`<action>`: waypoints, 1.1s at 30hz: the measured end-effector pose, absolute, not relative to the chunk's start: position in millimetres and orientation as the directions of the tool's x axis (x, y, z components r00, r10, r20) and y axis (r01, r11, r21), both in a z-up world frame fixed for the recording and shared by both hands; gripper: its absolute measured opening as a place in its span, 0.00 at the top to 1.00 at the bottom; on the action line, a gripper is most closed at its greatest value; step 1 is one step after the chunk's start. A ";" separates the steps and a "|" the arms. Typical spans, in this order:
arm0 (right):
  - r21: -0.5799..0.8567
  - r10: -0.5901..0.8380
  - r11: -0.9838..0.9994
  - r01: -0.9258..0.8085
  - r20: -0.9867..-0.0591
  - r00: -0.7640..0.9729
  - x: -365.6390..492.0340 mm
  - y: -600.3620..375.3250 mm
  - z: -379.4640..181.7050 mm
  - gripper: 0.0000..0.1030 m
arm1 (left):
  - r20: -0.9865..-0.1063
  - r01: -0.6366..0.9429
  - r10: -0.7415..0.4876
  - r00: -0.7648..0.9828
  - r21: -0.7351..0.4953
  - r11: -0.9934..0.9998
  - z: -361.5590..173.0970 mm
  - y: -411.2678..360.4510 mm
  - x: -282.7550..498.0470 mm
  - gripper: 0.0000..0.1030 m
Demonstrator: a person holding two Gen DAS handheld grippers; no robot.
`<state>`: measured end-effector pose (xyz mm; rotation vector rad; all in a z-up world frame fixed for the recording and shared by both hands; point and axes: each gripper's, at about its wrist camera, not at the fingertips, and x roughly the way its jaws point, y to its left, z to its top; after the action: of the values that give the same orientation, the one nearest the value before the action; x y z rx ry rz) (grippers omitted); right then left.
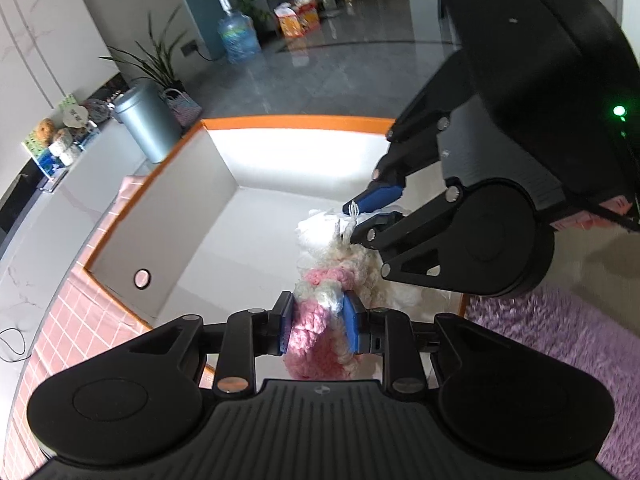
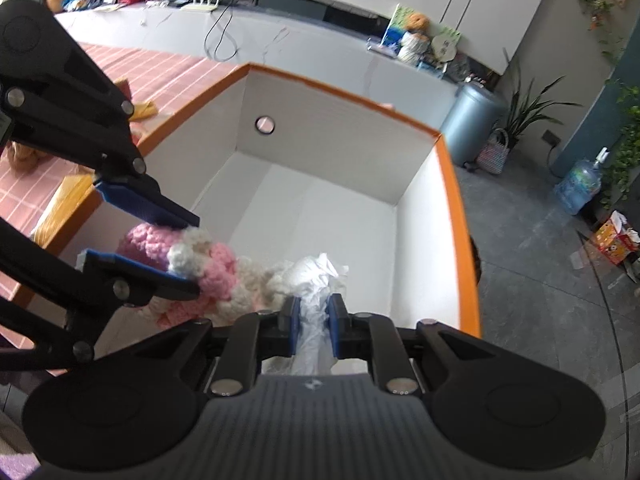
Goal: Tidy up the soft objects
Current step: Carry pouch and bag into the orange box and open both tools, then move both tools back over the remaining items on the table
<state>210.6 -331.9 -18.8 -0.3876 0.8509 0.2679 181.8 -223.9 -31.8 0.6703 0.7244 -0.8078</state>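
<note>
**Both grippers on one fluffy bundle over the box**

So the soft thing here is a chunky knit piece (image 1: pixel 320 312), pink and cream yarn, super loopy and fuzzy, with a crinkly white fabric bit (image 1: pixel 320 228) bunched at one end. It hangs over the open inside of a white box (image 1: pixel 176 216) with an orange rim, not touching the floor of it as far as I can tell.

The left gripper (image 1: pixel 318 328) has its blue pads squeezed onto the pink yarn end, jaws only partly apart with the yarn bulging between them. The right gripper (image 2: pixel 314 328) is pinched narrow on the white fabric (image 2: pixel 316 280), which is crushed into a thin strip between its pads. So each one holds an end of the same bundle.

The box walls look smooth and matte, with a small round hole in one side (image 2: pixel 264 124). It sits on a pink checked cloth (image 1: pixel 80 312).

View differences: the left wrist camera catches a shaggy purple rug (image 1: pixel 560 344) on the near right, plus a grey bin (image 1: pixel 148 120) and a water jug (image 1: pixel 238 38) far off. The right wrist camera shows the long white counter (image 2: pixel 280 40) with a router and cables at the far side, and a carton (image 2: pixel 614 236) on the grey floor to the right.
</note>
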 end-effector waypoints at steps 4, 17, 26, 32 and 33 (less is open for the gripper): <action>-0.227 0.060 0.892 -0.392 -0.798 0.600 217.1 -331.3 -28.5 0.86 | -0.792 0.827 -0.384 0.475 0.252 0.503 -37.5 -225.3 182.4 0.68; -0.346 -0.027 0.862 -0.369 -0.760 0.650 209.2 -327.9 -19.4 0.54 | -0.759 0.795 -0.386 0.524 0.273 0.542 -35.2 -221.1 173.1 0.37; -0.524 -0.139 0.777 -0.348 -0.682 0.718 192.0 -317.1 4.1 0.24 | -0.714 0.769 -0.400 0.574 0.303 0.563 -11.0 -211.3 157.4 0.29; -0.559 -0.150 0.764 -0.322 -0.640 0.754 175.6 -316.2 22.3 0.14 | -0.665 0.753 -0.438 0.605 0.298 0.587 8.5 -196.8 146.7 0.26; -0.562 -0.155 0.767 -0.310 -0.631 0.760 172.9 -315.4 25.1 0.14 | -0.656 0.747 -0.443 0.611 0.293 0.597 11.1 -193.5 145.1 0.26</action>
<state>172.9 -315.4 25.1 -0.7063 0.7173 0.0926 145.1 -193.5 11.1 0.5943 0.5664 -0.7352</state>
